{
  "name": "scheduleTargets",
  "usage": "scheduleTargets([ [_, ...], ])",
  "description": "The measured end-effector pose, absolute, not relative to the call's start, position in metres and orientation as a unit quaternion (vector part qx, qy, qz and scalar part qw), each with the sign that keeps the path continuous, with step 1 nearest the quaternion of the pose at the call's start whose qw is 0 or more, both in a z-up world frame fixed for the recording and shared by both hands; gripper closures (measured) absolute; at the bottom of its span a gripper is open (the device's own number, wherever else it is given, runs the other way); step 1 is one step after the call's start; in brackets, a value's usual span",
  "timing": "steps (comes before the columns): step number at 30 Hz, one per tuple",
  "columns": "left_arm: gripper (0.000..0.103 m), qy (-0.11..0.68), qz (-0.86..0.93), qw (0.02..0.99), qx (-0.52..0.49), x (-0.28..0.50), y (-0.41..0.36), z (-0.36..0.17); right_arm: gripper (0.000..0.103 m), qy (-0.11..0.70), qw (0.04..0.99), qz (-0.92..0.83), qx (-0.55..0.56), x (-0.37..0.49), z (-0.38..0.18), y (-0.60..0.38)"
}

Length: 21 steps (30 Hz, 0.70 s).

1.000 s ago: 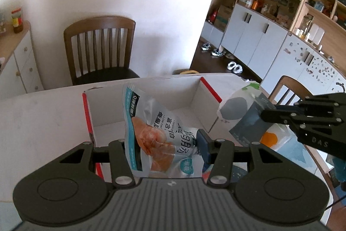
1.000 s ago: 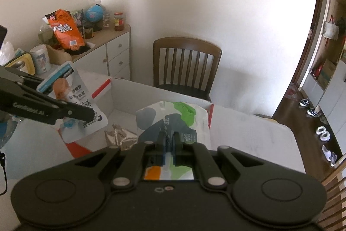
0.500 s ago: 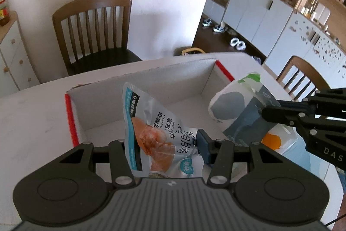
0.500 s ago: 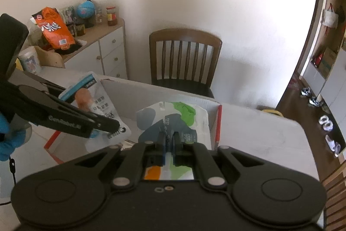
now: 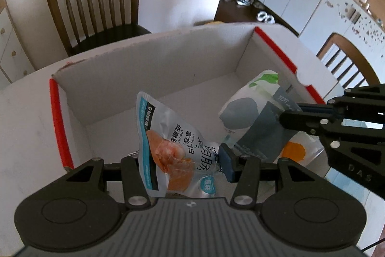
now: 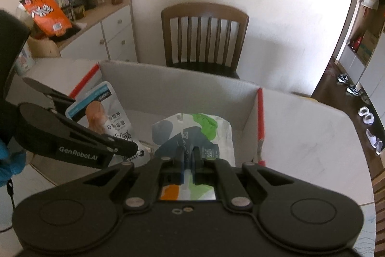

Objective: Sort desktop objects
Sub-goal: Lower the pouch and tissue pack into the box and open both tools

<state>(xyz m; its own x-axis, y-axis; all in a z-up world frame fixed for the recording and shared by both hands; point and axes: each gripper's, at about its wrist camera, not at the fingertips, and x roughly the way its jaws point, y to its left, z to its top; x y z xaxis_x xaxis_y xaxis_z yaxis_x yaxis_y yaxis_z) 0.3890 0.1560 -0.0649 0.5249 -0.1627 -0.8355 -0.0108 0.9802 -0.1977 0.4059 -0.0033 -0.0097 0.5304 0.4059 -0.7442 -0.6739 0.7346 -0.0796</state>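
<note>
Two handheld grippers hang over an open white cardboard box (image 5: 154, 69) with red-edged flaps, each carrying a packet. The left gripper (image 5: 182, 160), jaws part-open, clamps a silver snack pouch (image 5: 168, 136) printed with shrimp, its long axis upright above the box's near-left floor. The right gripper (image 6: 187, 155), jaws nearly closed, pinches the edge of a white, grey and green soft pack (image 6: 192, 134) hanging toward the box's right wall. Both loads sit directly above the box; release appears the next move.
</note>
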Motion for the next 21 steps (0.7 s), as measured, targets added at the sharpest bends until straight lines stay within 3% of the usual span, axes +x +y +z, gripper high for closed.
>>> scheduleTargets([
  [17, 0.053, 0.537, -0.072, 0.839, -0.038, 0.402, 0.139, -0.079, 0.098, 0.41, 0.835, 0.306, -0.201, 0.414, -0.039, 0.006],
  [21, 0.05, 0.542, -0.07, 0.837, -0.029, 0.404, 0.137, -0.075, 0.091, 0.415, 0.832, 0.305, -0.206, 0.414, -0.043, 0.007],
])
